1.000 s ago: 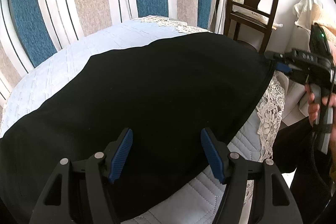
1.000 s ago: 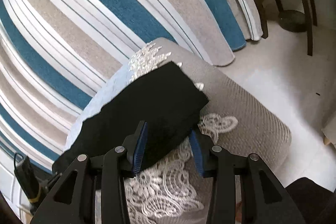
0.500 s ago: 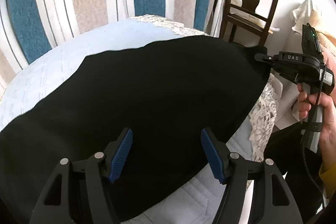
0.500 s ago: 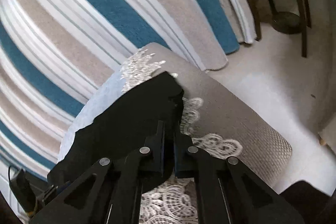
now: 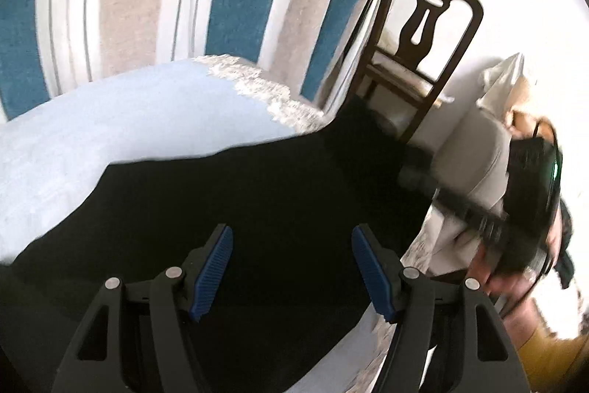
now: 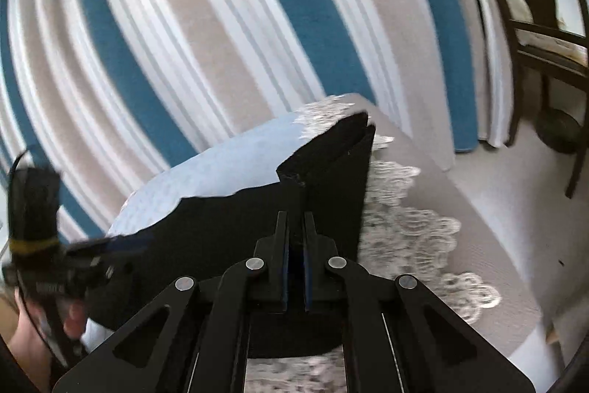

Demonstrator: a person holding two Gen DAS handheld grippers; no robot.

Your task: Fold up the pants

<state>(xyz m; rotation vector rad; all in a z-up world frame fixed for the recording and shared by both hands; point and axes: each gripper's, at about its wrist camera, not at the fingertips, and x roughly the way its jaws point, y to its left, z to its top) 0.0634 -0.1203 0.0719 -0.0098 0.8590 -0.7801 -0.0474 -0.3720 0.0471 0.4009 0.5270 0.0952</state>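
Two hand-held grippers work on black pants (image 5: 257, 201) spread over a table under a light blue quilted cover (image 5: 129, 113) edged with white lace (image 6: 412, 227). The right hand-held gripper (image 6: 294, 238) is clamped on the pants' edge, lifting one corner into a peak. The left hand-held gripper (image 5: 291, 267) hangs wide open above the dark cloth, gripping nothing. A dark wooden chair (image 5: 423, 54) stands beyond the table.

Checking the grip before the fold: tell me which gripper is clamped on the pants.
The right gripper: its jaws are shut on the black pants, lifting that end. The left gripper stands wide open above the cloth, pinching nothing.
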